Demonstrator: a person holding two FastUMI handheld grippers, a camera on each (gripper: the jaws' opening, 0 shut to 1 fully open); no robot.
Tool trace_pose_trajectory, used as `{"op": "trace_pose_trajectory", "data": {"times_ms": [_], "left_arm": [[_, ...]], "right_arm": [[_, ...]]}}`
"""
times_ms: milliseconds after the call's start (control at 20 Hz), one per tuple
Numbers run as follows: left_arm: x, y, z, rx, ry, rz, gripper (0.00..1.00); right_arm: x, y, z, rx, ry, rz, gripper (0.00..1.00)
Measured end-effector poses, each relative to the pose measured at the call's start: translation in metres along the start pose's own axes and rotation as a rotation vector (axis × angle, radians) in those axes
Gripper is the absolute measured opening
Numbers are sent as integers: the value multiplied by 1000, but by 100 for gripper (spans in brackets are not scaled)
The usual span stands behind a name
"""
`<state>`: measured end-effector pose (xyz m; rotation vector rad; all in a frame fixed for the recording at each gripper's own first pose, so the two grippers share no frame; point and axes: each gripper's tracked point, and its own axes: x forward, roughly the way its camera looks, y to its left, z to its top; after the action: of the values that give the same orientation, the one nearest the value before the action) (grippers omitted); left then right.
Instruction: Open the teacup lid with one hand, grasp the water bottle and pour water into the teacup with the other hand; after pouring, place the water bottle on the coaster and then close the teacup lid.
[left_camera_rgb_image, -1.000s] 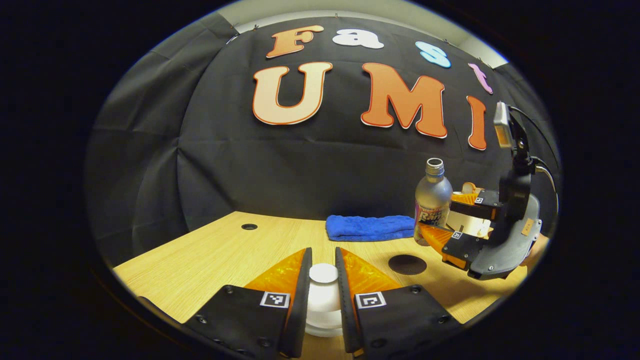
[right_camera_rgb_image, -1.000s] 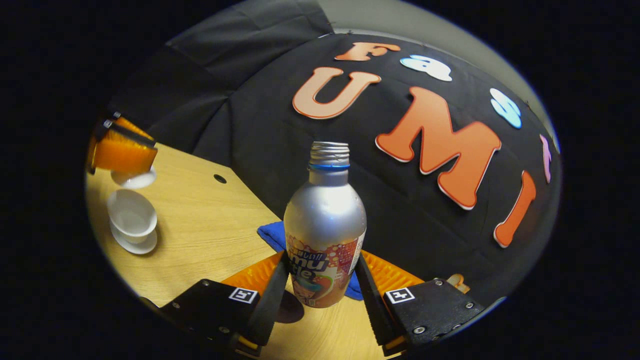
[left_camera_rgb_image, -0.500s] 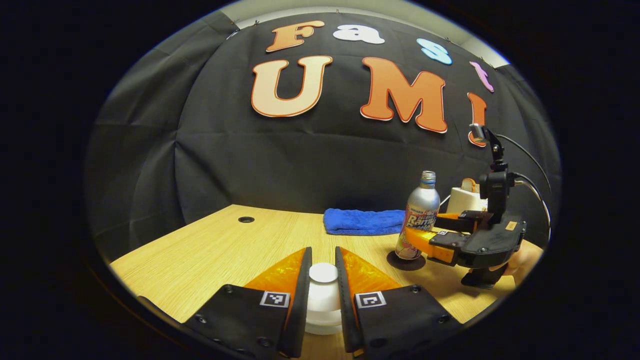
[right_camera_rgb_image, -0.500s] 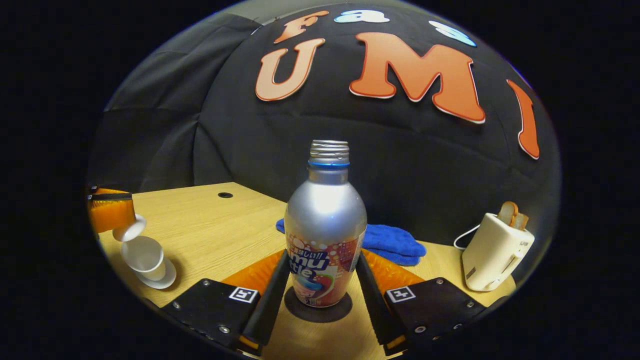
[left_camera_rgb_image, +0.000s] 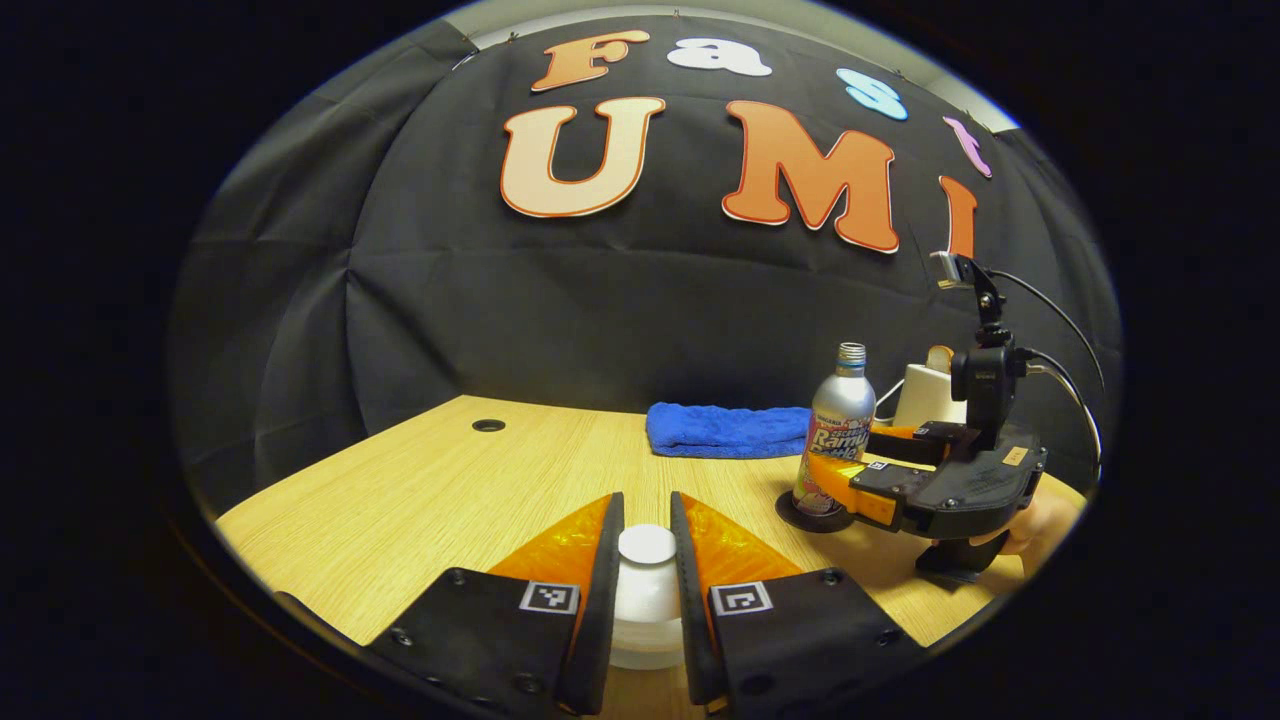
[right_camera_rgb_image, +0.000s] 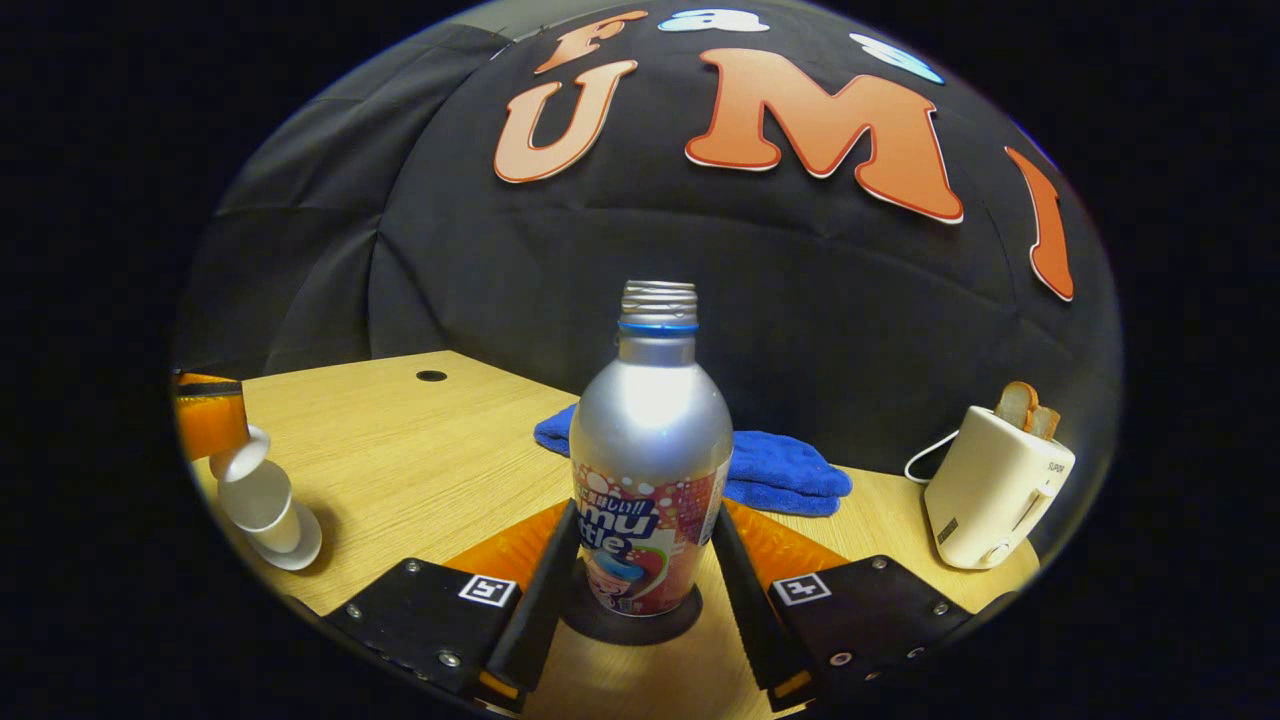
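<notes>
Water bottle (right_camera_rgb_image: 650, 450): upright on the dark coaster (right_camera_rgb_image: 630, 622), your right gripper (right_camera_rgb_image: 640, 600) clamped on its sides.
Teacup lid (left_camera_rgb_image: 647, 548): pinched in your left gripper (left_camera_rgb_image: 646, 590).
Teacup (right_camera_rgb_image: 255, 495): uncovered on its saucer (right_camera_rgb_image: 295, 545).

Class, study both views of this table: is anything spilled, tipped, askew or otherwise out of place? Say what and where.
Nothing looks spilled or damaged. The bottle stands upright on the dark coaster, with no cap on its neck. The one thing off its place is the white lid, held in the left tool rather than on the cup.
</notes>
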<state>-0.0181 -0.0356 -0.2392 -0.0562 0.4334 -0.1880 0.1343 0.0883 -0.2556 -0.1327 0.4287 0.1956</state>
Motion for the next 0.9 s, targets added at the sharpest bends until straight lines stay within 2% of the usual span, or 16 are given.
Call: {"op": "trace_pose_trajectory", "data": {"times_ms": [50, 100, 200, 250, 400, 500, 550, 650, 700, 800, 850, 900], "left_arm": [[0, 0, -2, 3, 7, 1, 38], [1, -1, -3, 5, 12, 1, 34], [2, -3, -2, 1, 11, -3, 34], [3, -3, -5, 1, 17, -4, 31], [4, -5, -9, -5, 28, -9, 34], [4, -6, -13, -3, 33, -8, 34], [4, -6, -14, 1, 33, -6, 31], [3, -9, -15, 5, 28, -10, 31], [2, -10, -16, 9, 26, -11, 34], [-1, -8, -21, 28, 36, 7, 34], [-2, -9, -21, 33, 30, 8, 31], [-2, -8, -22, 37, 30, 14, 34]], "right_arm": [[0, -3, -1, -8, 5, -17, 79], [-2, -6, -2, -14, 7, -27, 81], [-5, -3, 1, -5, 9, -19, 87], [-6, -5, 2, -1, 10, -20, 90], [-15, -10, 6, -1, 8, -27, 99], [-21, -16, 8, -8, 1, -36, 100], [-27, -21, 7, -15, 2, -50, 99], [-38, -27, 8, -14, -7, -60, 100], [-44, -30, 9, -11, -12, -65, 100], [-57, -36, 8, -12, -20, -76, 99], [-62, -41, 8, -16, -26, -86, 99], [-68, -46, 8, -19, -33, -96, 99]]}}
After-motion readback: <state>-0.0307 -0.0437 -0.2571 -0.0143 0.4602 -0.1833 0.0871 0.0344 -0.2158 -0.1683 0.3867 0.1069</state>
